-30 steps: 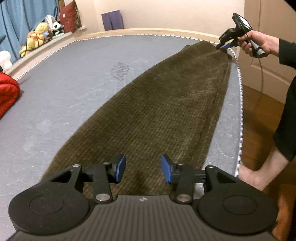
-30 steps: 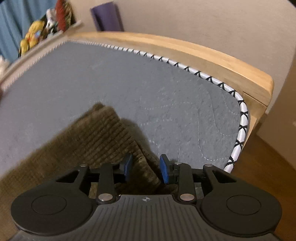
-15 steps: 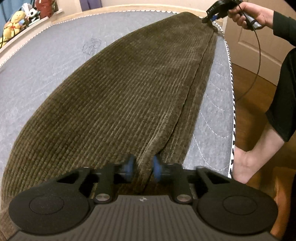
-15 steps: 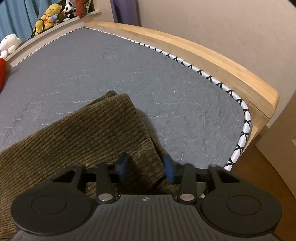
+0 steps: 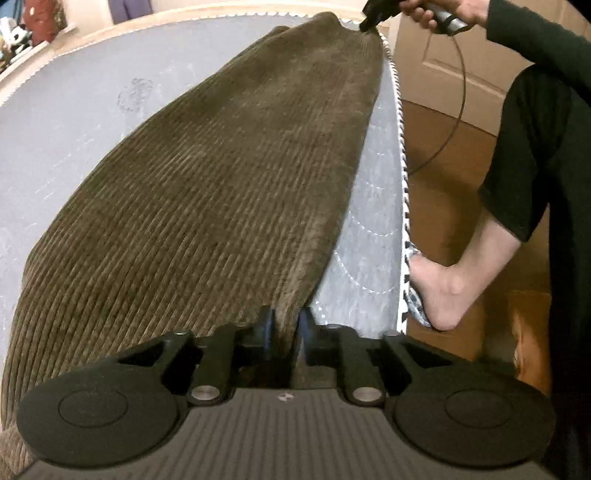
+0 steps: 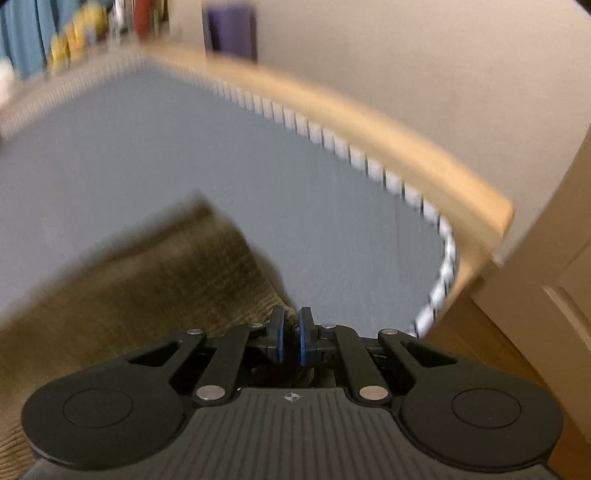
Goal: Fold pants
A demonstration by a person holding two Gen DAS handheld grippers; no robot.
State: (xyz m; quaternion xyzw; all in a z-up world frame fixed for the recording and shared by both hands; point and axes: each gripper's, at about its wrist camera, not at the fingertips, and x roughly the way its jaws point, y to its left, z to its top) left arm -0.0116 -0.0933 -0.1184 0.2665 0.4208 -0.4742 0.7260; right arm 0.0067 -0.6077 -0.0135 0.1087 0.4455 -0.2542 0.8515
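The brown corduroy pants (image 5: 229,177) lie stretched out long on the grey mattress (image 5: 74,122), near its right edge. My left gripper (image 5: 284,325) is shut on the near edge of the pants. My right gripper (image 6: 289,336) is shut on the far end of the pants (image 6: 147,280); it also shows at the top of the left wrist view (image 5: 373,14), held in a hand. The right wrist view is blurred by motion.
The mattress edge with black-and-white piping (image 5: 402,177) runs along the right, with wood floor (image 5: 443,147) beyond. The person's leg and bare foot (image 5: 443,291) stand against the bed side. A wooden bed frame (image 6: 369,122) borders the far end. Stuffed toys (image 6: 74,40) sit far left.
Both grippers closed: the left from wide open onto the near edge of the pants, the right onto the far end. The right wrist view has gone blurred.
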